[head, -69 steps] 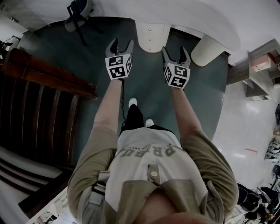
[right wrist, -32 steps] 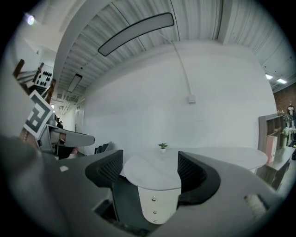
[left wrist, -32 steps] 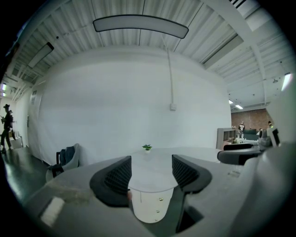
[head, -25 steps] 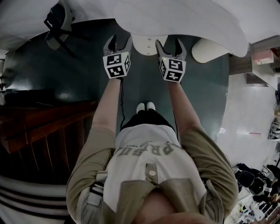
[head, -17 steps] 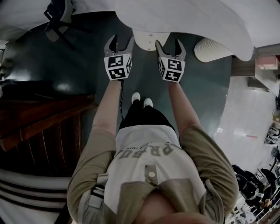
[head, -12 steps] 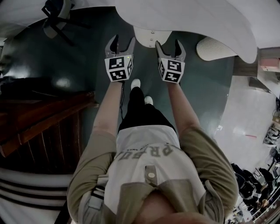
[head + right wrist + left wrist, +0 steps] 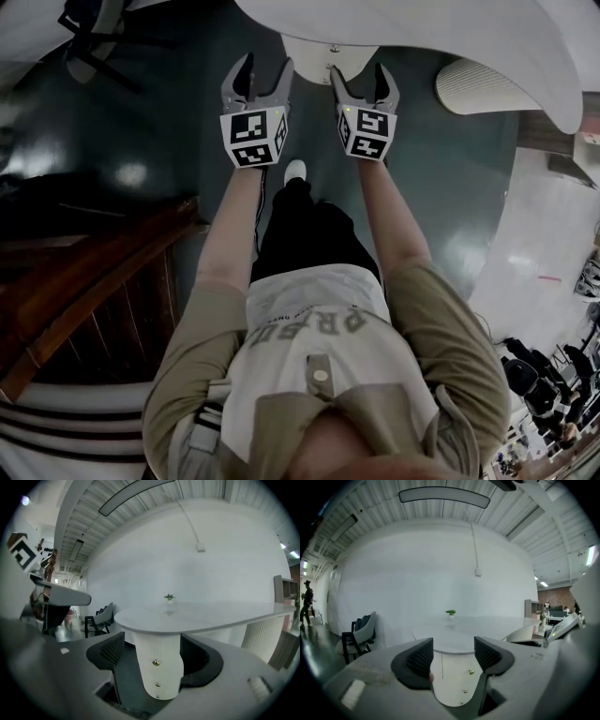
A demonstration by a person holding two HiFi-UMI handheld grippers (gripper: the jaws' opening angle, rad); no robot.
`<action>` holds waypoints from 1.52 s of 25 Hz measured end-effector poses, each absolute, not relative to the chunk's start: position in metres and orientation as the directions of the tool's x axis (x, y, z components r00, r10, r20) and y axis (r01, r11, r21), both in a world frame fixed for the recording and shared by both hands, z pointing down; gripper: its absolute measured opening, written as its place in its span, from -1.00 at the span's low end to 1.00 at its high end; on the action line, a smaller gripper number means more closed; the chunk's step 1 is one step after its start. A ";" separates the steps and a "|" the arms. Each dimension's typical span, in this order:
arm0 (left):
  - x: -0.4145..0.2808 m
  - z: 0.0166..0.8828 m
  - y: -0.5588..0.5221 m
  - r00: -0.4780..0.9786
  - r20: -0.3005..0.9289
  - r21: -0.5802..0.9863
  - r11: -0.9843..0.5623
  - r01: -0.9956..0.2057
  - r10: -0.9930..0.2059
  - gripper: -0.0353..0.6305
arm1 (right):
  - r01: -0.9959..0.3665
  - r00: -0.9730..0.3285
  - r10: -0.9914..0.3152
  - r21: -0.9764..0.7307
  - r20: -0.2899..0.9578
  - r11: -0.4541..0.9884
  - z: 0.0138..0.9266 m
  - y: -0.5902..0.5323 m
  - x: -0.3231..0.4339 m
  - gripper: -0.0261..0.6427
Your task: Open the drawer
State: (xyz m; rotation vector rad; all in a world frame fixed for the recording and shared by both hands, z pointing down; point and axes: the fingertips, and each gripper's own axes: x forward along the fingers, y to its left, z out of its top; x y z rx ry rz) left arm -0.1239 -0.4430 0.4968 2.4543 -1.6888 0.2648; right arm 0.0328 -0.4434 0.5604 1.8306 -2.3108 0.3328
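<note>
A white rounded pedestal [image 7: 326, 54] under the white table top [image 7: 422, 37] carries a column of drawers with small brass knobs [image 7: 156, 662]. All drawer fronts look flush and shut. My left gripper [image 7: 264, 77] and right gripper [image 7: 359, 80] are held out side by side, both open and empty, short of the pedestal. In the left gripper view the pedestal [image 7: 457, 679] shows between the spread jaws of the left gripper [image 7: 453, 654]. In the right gripper view the pedestal [image 7: 157, 667] stands framed by the right gripper [image 7: 155, 653].
A second ribbed pedestal [image 7: 480, 86] stands to the right. A chair [image 7: 84, 37] is at the far left, dark wooden furniture [image 7: 84, 281] at my left. A small potted plant [image 7: 169, 597] sits on the table. Dark floor lies ahead, with white floor [image 7: 553, 234] to its right.
The person has stepped forward, so the pedestal and table have drawn closer to both grippers. The jaws have stayed open and hold nothing.
</note>
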 end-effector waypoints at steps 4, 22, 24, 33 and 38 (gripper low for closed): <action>-0.124 0.528 -0.460 0.374 0.207 0.015 -0.379 -0.925 -0.904 -0.03 | -0.977 -0.215 -0.936 -0.058 0.280 0.207 0.606 -0.466 0.027 0.15; -0.151 0.637 -0.495 0.360 0.230 0.036 -0.361 -0.932 -0.904 -0.03 | -0.989 -0.149 -0.929 -0.056 0.337 0.139 0.741 -0.548 0.015 0.07; -0.152 0.641 -0.498 0.360 0.235 0.034 -0.362 -0.931 -0.903 -0.03 | -0.989 -0.145 -0.929 -0.060 0.340 0.132 0.744 -0.554 0.015 0.03; -0.157 0.646 -0.511 0.362 0.265 0.031 -0.367 -0.930 -0.894 -0.03 | -0.995 -0.095 -0.929 -0.063 0.358 0.077 0.745 -0.560 0.015 -0.44; -0.154 0.649 -0.513 0.364 0.277 0.035 -0.369 -0.929 -0.889 -0.03 | -0.994 -0.107 -0.927 -0.048 0.359 0.097 0.744 -0.561 0.010 -0.59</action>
